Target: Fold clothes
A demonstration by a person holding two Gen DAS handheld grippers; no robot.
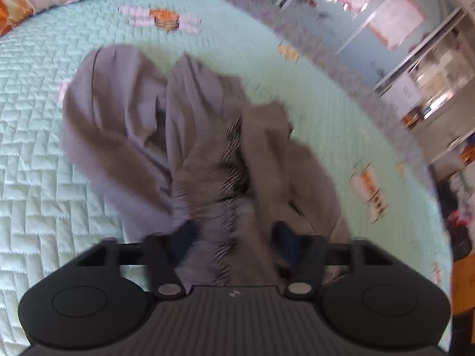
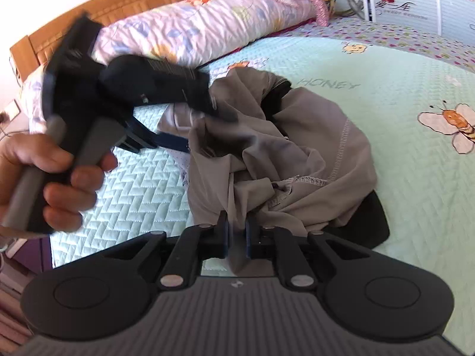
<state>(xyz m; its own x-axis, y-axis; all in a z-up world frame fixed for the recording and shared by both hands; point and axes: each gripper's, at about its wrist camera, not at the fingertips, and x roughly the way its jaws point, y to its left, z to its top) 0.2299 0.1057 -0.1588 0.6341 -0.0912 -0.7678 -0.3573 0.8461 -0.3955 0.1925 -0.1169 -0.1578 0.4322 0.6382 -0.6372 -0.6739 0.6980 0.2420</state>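
My right gripper (image 2: 236, 234) is pinched on a fold of the crumpled grey garment (image 2: 297, 148) mid-bed on the quilted bedspread (image 2: 415, 192). My left gripper (image 1: 234, 237) straddles bunched waistband cloth, jaws partly closed; whether its pads press I cannot tell. Step: taking hold; next, I judge, lifting and spreading it flat.

Sunlit quilted bed (image 2: 386, 68), wooden headboard (image 2: 124, 3)

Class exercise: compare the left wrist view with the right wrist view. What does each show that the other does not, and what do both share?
Only the left wrist view shows the left gripper from behind, fabric between its blue fingers, and a striped seam.

Only the right wrist view shows the hand holding the left gripper, the right gripper shut on a fold, the wooden headboard and the word HONEY.

Both show the crumpled grey garment, the quilted green bedspread and the floral pillow.
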